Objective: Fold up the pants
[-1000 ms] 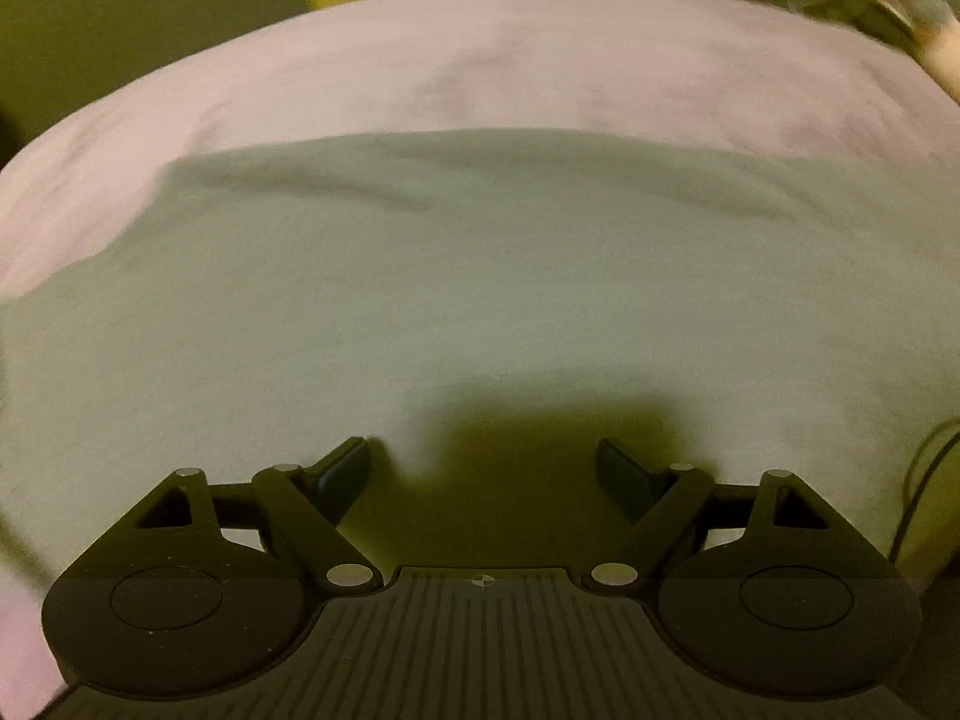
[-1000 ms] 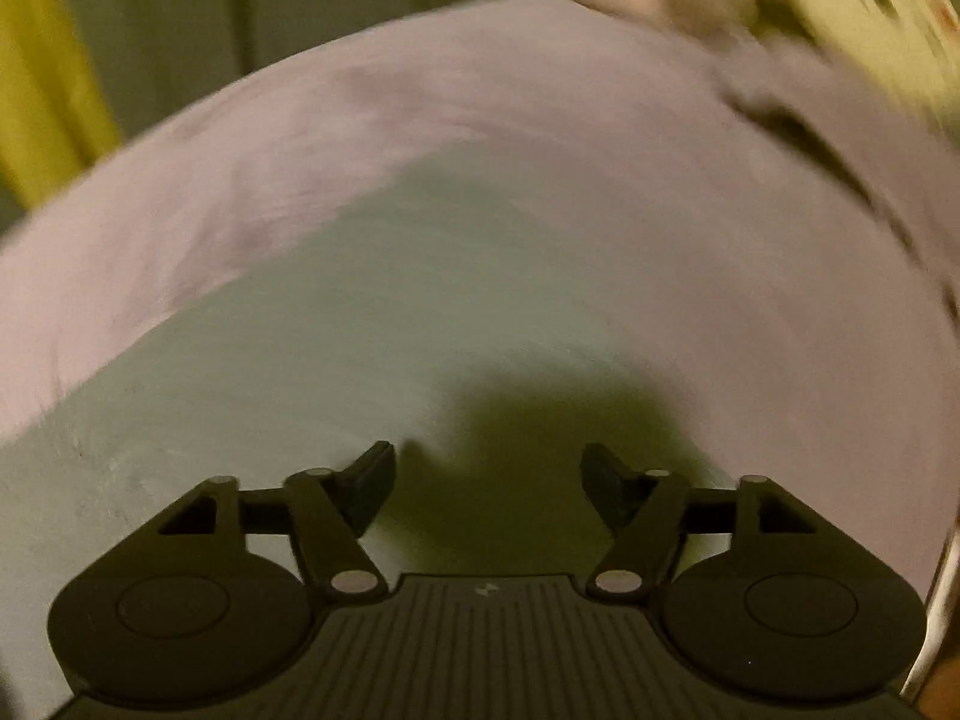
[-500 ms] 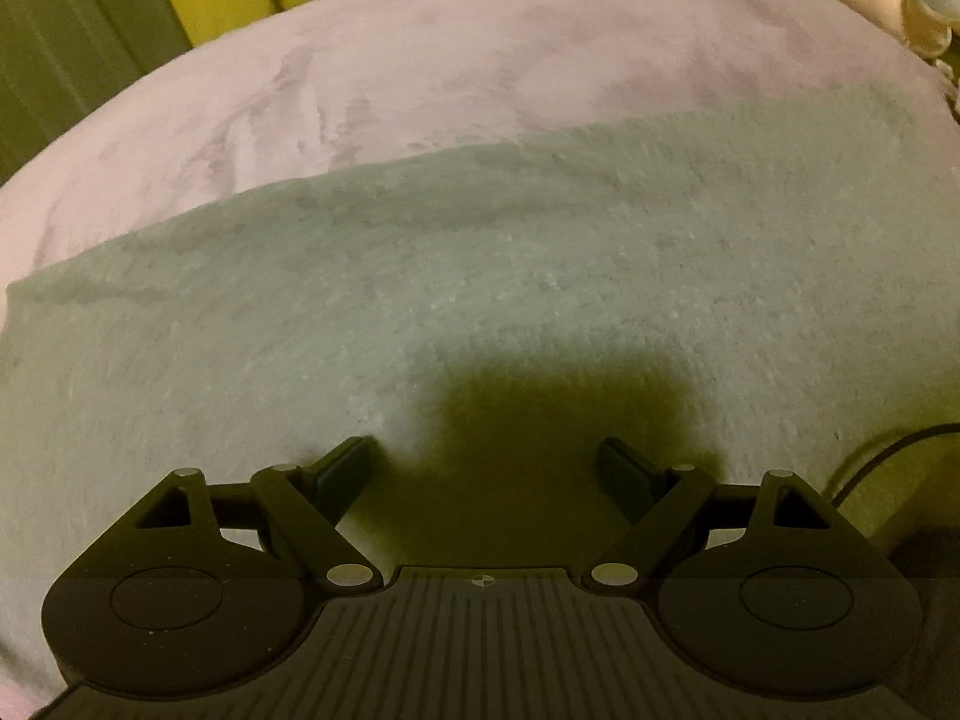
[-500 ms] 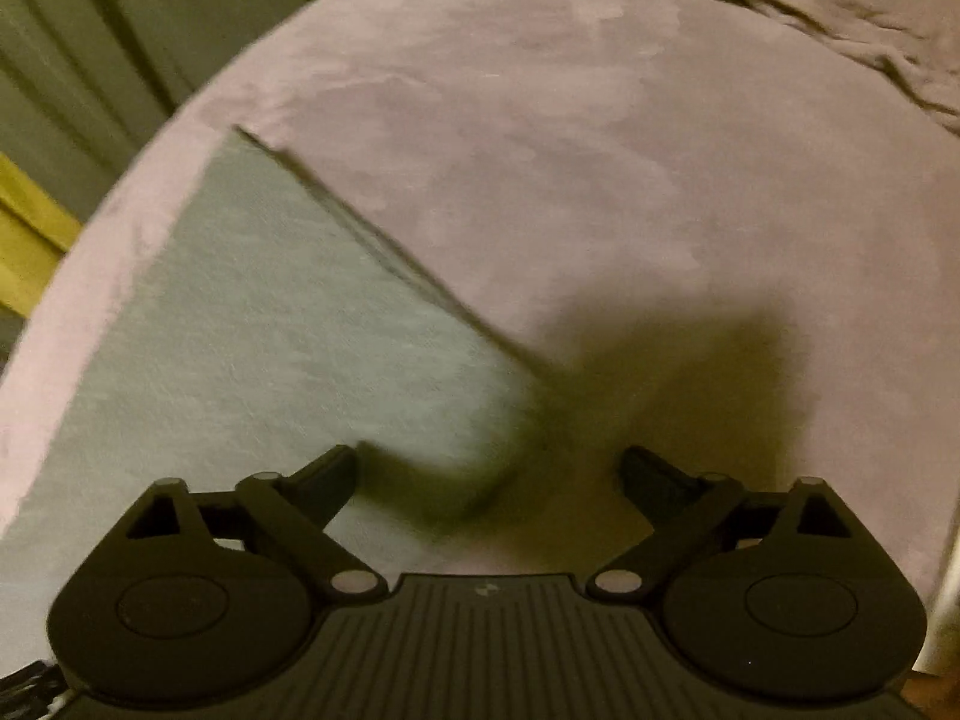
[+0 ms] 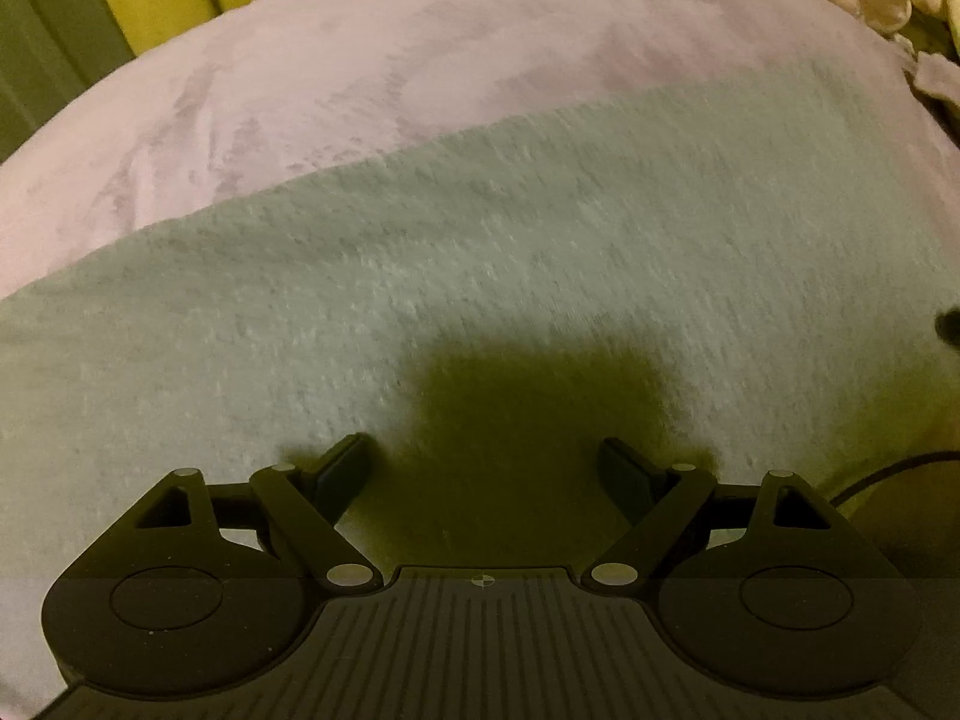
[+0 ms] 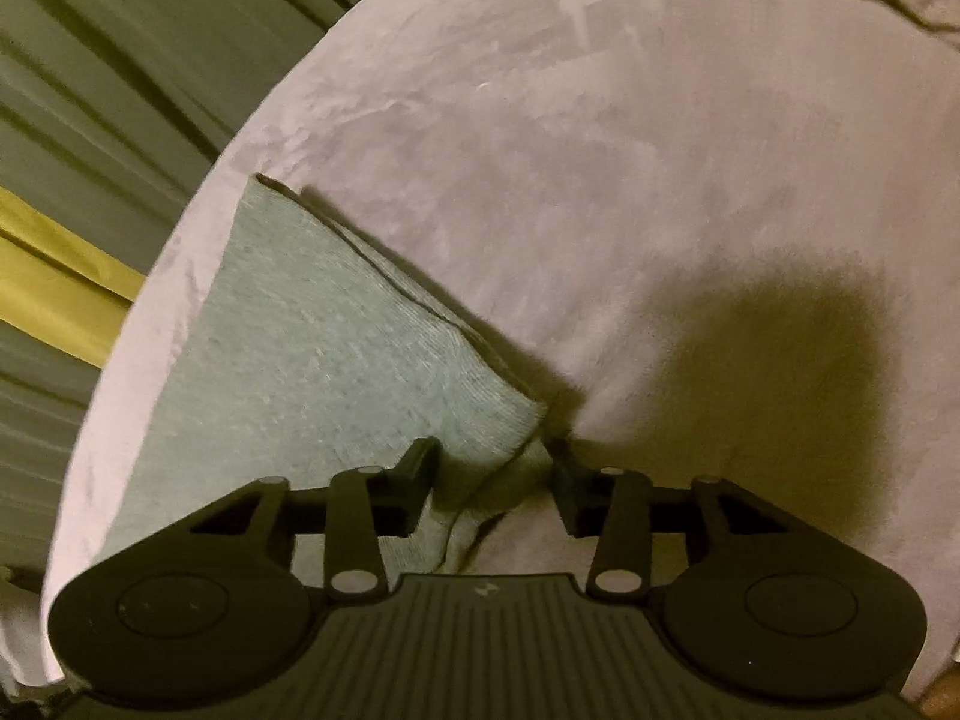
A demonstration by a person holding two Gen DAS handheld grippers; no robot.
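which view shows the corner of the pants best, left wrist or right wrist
The right wrist view. There the corner of the grey pants lies sharp on the pink blanket, between the right gripper fingers. The left wrist view shows only a broad stretch of the pants, no corner.

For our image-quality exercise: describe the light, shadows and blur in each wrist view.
Left wrist: dim yellowish light, the left gripper shadowing the slightly smeared grey pants. Right wrist: sharper, a hard shadow on the pink blanket; fisheye bends its edge.
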